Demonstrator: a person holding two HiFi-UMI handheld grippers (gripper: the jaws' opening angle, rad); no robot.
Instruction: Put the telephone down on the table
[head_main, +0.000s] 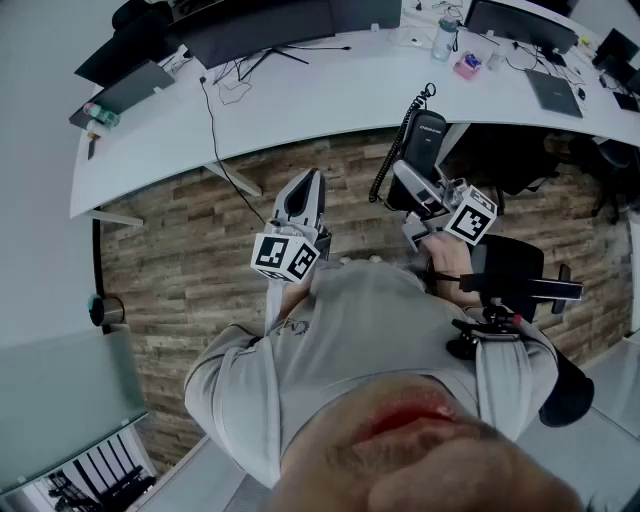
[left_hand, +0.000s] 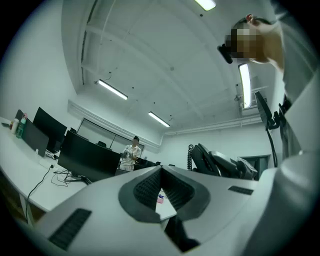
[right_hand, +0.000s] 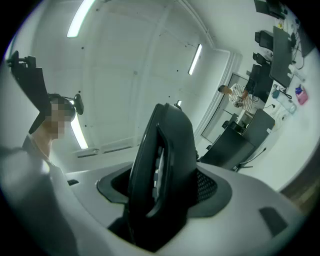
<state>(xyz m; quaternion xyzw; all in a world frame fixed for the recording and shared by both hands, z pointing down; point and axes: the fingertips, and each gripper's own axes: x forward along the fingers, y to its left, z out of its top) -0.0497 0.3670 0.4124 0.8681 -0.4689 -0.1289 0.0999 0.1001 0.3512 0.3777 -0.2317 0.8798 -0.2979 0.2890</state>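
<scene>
A black telephone (head_main: 428, 135) with a coiled cord (head_main: 392, 155) stands upright in the air over the wooden floor, just short of the white table (head_main: 300, 95). My right gripper (head_main: 418, 182) is shut on it. In the right gripper view the telephone (right_hand: 165, 160) fills the gap between the jaws of the right gripper (right_hand: 162, 184), with both pads against its sides. My left gripper (head_main: 305, 190) is held up beside it, shut and empty. In the left gripper view the pads of the left gripper (left_hand: 161, 172) meet at the tip, and the telephone (left_hand: 215, 162) shows to the right.
On the curved table are dark monitors (head_main: 270, 20), a laptop (head_main: 555, 92), a bottle (head_main: 446, 38), a pink box (head_main: 467, 66) and a black cable (head_main: 215, 130) hanging down over its edge. A black office chair (head_main: 515, 270) stands at my right. A person (left_hand: 132, 153) stands far off.
</scene>
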